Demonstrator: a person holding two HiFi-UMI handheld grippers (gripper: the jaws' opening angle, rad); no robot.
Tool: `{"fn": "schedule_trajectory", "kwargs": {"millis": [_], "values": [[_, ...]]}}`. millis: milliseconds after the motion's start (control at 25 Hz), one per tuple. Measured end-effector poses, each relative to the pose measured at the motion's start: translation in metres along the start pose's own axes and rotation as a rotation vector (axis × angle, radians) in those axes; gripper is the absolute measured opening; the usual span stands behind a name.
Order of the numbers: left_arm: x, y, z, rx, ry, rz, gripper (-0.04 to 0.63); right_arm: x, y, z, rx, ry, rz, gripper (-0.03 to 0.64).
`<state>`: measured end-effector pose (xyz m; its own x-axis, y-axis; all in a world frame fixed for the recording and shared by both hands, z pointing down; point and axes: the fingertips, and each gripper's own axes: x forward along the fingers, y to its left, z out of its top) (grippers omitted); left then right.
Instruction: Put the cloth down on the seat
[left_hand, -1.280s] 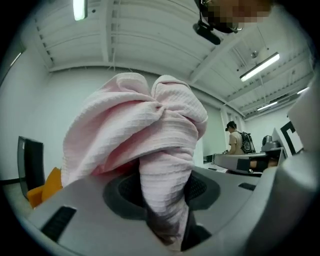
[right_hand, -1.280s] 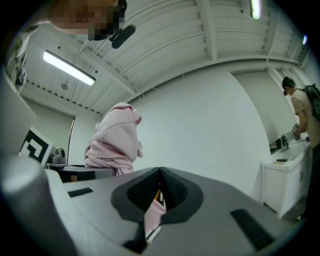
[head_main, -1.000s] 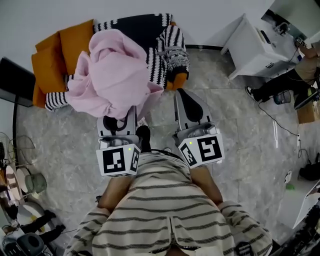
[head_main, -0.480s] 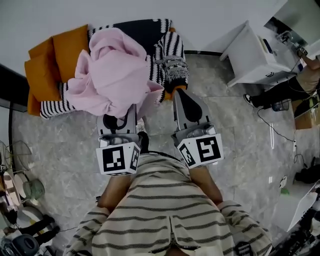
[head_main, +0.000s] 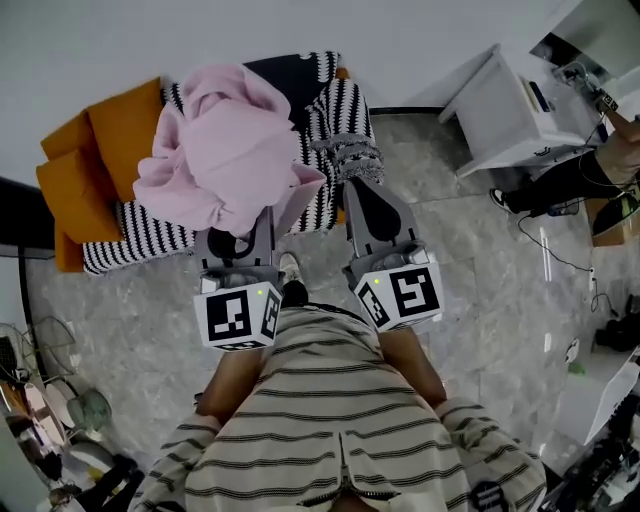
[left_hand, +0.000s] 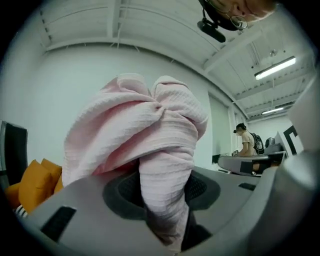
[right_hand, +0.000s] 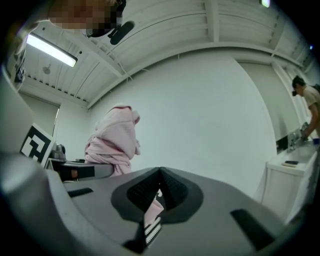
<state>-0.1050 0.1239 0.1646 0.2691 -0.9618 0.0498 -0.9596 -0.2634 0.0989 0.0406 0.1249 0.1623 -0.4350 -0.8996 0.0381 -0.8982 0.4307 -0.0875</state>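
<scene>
A bunched pink cloth (head_main: 225, 150) hangs up in the air over the seat, an orange sofa (head_main: 100, 150) draped with a black-and-white striped blanket (head_main: 335, 130). My left gripper (head_main: 260, 222) is shut on the cloth's lower fold, and the cloth hides its tips. In the left gripper view the pink cloth (left_hand: 145, 135) fills the space between the jaws of the left gripper (left_hand: 165, 200). My right gripper (head_main: 362, 190) is beside it, shut with nothing held. The right gripper view shows the right gripper (right_hand: 159, 172) with its tips touching and the cloth (right_hand: 114, 142) off to the left.
A white cabinet (head_main: 520, 110) stands at the right by the wall, with a person (head_main: 590, 170) and cables on the floor beyond it. Dishes and clutter (head_main: 60, 450) sit at the lower left. Grey tiled floor (head_main: 480, 270) lies in front of the sofa.
The sofa has come closer and lower in the head view, so the cloth now hangs more over the striped blanket. Both grippers keep the same pose and hold.
</scene>
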Motion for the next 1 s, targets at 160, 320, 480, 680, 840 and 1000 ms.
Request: {"fn": "schedule_trajectory", "kwargs": {"millis": [160, 320, 480, 680, 840, 1000], "values": [[0.042, 0.019, -0.002, -0.013, 0.028, -0.039, 0.176, 0.043, -0.012, 0.002, 0.031, 0.008, -0.032, 0.012], [0.075, 0.038, -0.007, -0.025, 0.054, -0.072, 0.176, 0.081, -0.017, 0.002, 0.033, 0.021, -0.061, 0.012], [0.111, 0.045, -0.013, -0.035, 0.072, -0.101, 0.176, 0.114, -0.033, -0.002, 0.032, 0.042, -0.081, 0.012], [0.157, 0.038, -0.027, -0.064, 0.109, -0.120, 0.176, 0.141, -0.062, -0.009, 0.045, 0.076, -0.082, 0.012], [0.150, 0.040, -0.030, -0.091, 0.126, -0.127, 0.176, 0.143, -0.047, -0.012, 0.040, 0.095, -0.061, 0.012], [0.152, 0.041, -0.028, -0.081, 0.133, -0.111, 0.176, 0.152, -0.048, -0.015, 0.046, 0.102, -0.047, 0.012]]}}
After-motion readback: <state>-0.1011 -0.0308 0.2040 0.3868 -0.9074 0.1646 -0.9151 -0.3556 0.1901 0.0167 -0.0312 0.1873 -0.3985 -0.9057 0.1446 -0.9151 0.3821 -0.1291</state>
